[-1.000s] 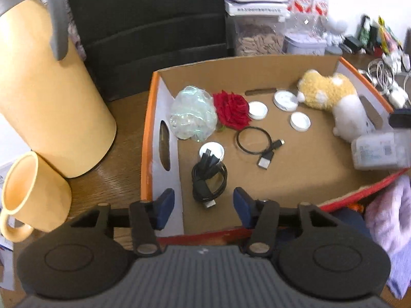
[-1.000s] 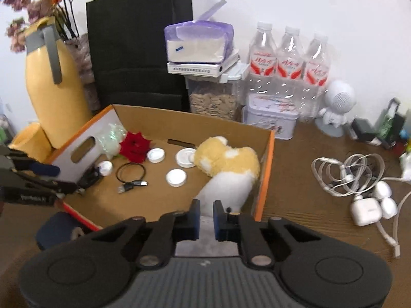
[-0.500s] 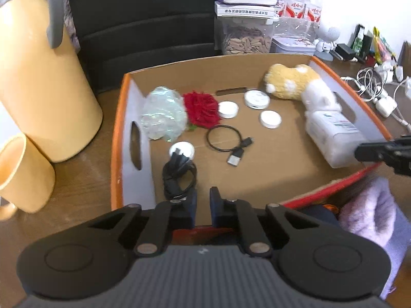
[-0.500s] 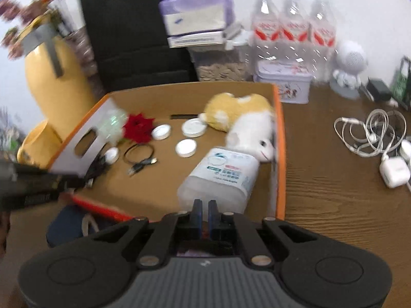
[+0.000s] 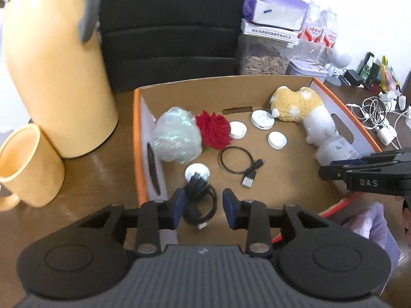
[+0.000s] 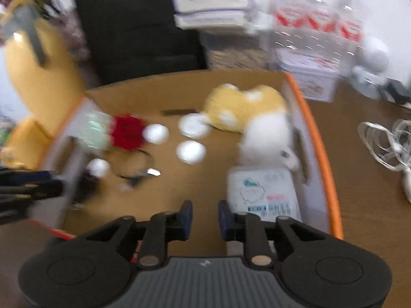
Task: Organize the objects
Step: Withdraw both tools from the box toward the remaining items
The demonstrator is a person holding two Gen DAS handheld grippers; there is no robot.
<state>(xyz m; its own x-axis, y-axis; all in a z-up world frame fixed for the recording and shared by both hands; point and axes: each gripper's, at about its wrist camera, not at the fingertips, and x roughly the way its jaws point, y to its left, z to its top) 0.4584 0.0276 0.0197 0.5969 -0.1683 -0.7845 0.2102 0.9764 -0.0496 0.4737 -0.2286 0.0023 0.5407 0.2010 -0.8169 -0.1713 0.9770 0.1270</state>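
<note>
Moved: wet-wipes pack [image 6: 264,192], now lying in cardboard box [image 6: 322,154] at 5 o'clock, touching plush toy [image 6: 257,123]. Right gripper [image 6: 205,217] and left gripper [image 5: 203,209]: jaws just reopened, both empty. Black cable bundle [image 5: 199,200] beyond left jaws, 6 o'clock.

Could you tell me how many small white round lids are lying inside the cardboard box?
4: one beside the red flower, one against the plush toy, one nearer centre, one partly under the black cable bundle.

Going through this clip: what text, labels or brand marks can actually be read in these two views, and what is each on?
"DAS": white letters on the right gripper.
Wipes pack: printed label, too blurred to read.
Water bottles: red labels, unreadable.
Strip on the white box under the tissue pack: too small to read.
</note>
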